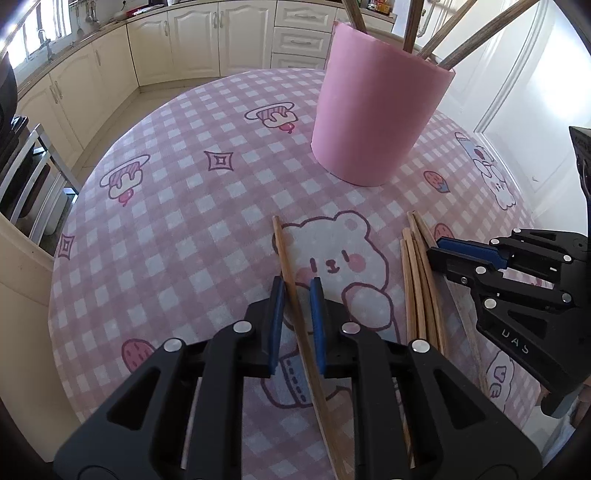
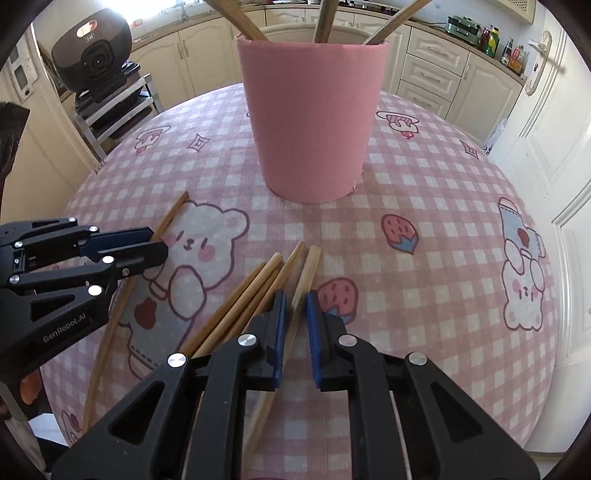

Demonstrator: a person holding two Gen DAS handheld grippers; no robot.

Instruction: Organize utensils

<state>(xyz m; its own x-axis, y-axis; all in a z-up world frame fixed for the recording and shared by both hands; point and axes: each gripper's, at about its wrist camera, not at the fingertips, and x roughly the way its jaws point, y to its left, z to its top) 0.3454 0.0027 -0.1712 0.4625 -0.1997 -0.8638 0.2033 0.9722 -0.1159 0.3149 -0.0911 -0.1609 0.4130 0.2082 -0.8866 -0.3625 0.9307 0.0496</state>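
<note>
A: Report the state of each claw.

B: My left claw (image 1: 298, 286) is closed on a single wooden chopstick (image 1: 291, 280). The stick runs between the two blue pads (image 1: 277, 314), its far tip toward 12 o'clock and its near end passing under the claw body toward 6 o'clock. My right claw (image 2: 295, 299) is closed on one pale chopstick (image 2: 306, 273), the rightmost of a loose bundle; the pads stand on either side of its shaft.

A: Location of the remaining utensils?

B: The bundle of chopsticks (image 2: 251, 295) lies flat on the bench (image 2: 424, 192), just at 9 to 10 o'clock of my right claw, touching one another and fanned slightly at the far tips. In the left wrist view the same bundle (image 1: 417, 288) sits at 3 o'clock of my left claw, apart from the stick held there.

A: Location of the container?

B: The pink cylindrical holder (image 2: 312, 122) stands upright on the bench at 12 o'clock of both claws, well apart from the loose sticks. Several wooden sticks (image 2: 325, 22) already stand in it, leaning outward over the rim.

A: Surface condition?

B: The bench is covered by a pink checked cloth (image 1: 177, 206) printed with bears and strawberries. The stick in my left claw crosses a bear print (image 1: 332, 254).

A: Relative position of the claws?

B: They are side by side, each angled down at the bench; whether the gripped sticks are lifted off the cloth cannot be determined.
</note>
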